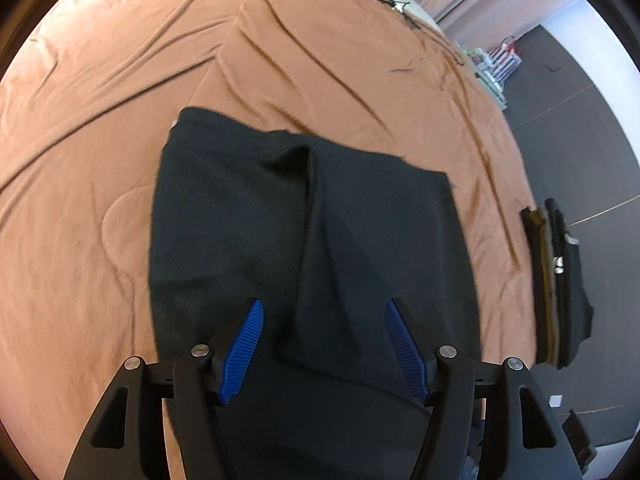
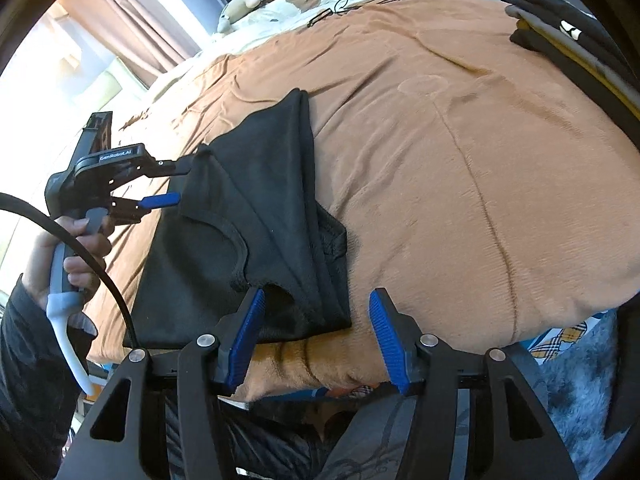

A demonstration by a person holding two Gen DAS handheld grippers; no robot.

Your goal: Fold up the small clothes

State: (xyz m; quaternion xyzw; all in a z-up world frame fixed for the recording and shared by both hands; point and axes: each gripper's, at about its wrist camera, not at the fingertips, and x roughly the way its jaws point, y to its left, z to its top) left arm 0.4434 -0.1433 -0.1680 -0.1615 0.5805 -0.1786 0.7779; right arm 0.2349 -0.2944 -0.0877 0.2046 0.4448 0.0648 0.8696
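We see a black garment (image 2: pixel 248 240), a small sleeveless top partly folded, lying on the orange bedspread (image 2: pixel 460 168) near the bed's front edge. The right gripper (image 2: pixel 316 338) stands with its jaws apart over the garment's near corner, nothing pressed between the blue pads. The left gripper (image 2: pixel 178 184), seen from the right wrist view, also has its fingers spread beside the garment's raised far corner; in its own view (image 1: pixel 324 346) the cloth lies under parted pads.

We judge the fold insecure: the upper flap sits ridged and skewed, so with both grippers free it may slump open or slide. The near edge lies close to the mattress edge, so a careless drag could pull the garment off. A finished stack of folded clothes (image 1: pixel 556 280) rests well apart.
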